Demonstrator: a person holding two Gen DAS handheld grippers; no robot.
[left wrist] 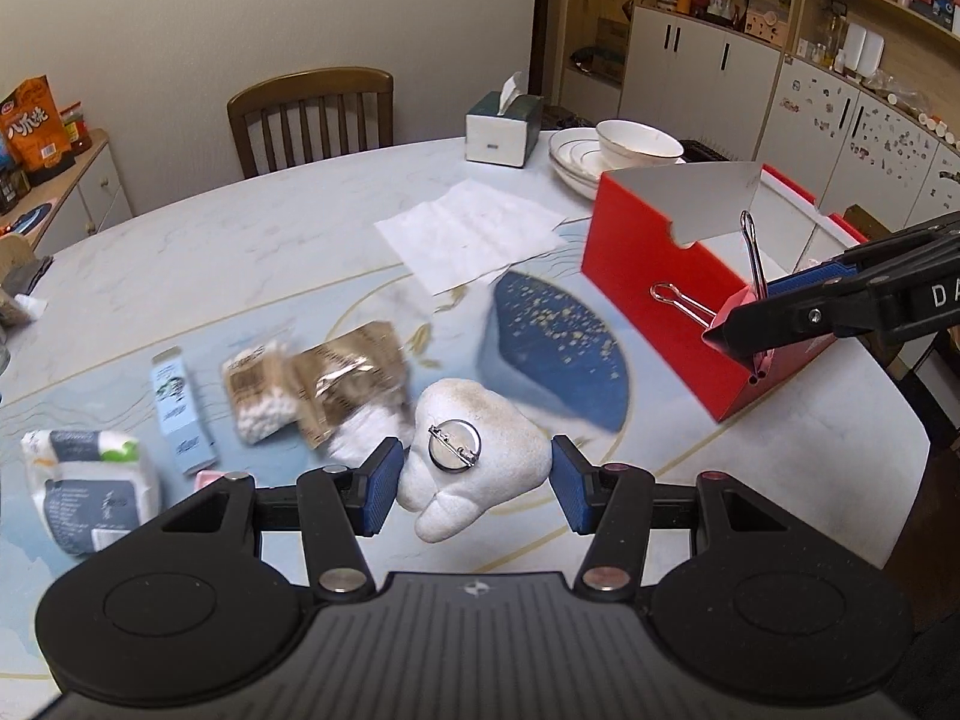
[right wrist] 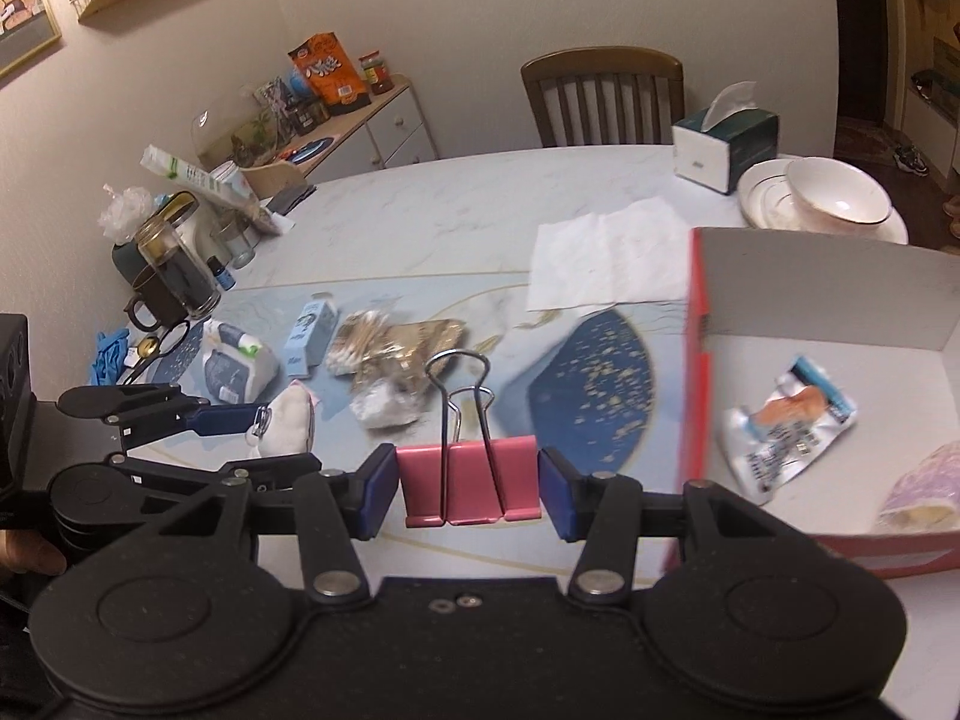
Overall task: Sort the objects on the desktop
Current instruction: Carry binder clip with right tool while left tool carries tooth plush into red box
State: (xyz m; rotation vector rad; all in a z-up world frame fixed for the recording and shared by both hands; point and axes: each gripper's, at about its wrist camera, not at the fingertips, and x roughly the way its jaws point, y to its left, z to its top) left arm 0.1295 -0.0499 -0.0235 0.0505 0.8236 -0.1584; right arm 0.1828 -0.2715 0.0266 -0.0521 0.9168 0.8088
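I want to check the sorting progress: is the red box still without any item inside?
No: in the right wrist view, the red box already holds a crumpled snack wrapper and a pinkish packet on its white floor.

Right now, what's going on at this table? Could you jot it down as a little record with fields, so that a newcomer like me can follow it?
left tool: shut on a white plush brooch, pin back facing the camera
right tool: shut on a pink binder clip, wire handles up
red box: open, on the table to the right; a snack packet lies inside
left on the table: cotton swabs, a small blue carton, a white pouch
farther back: paper napkin, tissue box, bowl on plates
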